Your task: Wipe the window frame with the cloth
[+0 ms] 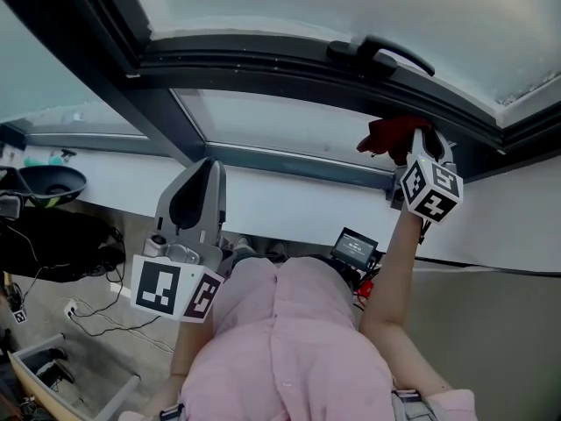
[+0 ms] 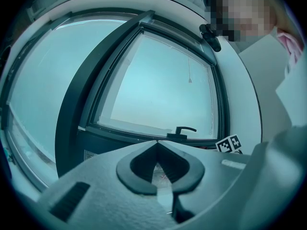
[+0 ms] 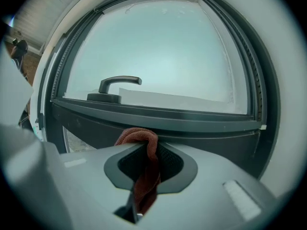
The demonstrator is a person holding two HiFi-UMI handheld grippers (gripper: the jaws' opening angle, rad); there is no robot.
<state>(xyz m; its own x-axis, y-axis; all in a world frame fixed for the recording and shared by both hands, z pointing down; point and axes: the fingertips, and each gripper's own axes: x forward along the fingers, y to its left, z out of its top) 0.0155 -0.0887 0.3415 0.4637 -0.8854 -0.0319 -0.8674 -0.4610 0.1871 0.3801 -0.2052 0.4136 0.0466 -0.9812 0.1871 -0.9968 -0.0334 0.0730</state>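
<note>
The cloth (image 3: 144, 164), of a rusty red colour, is clamped between the two jaws of the right gripper (image 3: 146, 150). In the right gripper view its lower part hangs down in the gap between the jaws, and its folded upper end comes out over the tips and lies against the dark grey window frame (image 1: 280, 67). In the head view the cloth shows as a red bunch at the front of this gripper, on the frame's lower bar, a little below and to the right of the black window handle (image 1: 384, 51). The right arm of the person is stretched up to this place, and the marker cube (image 1: 431, 188) of the gripper faces the camera. The left gripper (image 1: 204, 172) is held lower and well apart from the cloth, in front of the white wall (image 1: 289, 204) under the window. In the left gripper view its jaws are pressed together with nothing between them, and they point toward the glass pane (image 2: 163, 80). The person wears a pink shirt (image 1: 289, 349). At the left side, lower down, there are a dark round bowl (image 1: 53, 183) and some cables (image 1: 96, 310) on the floor.
</note>
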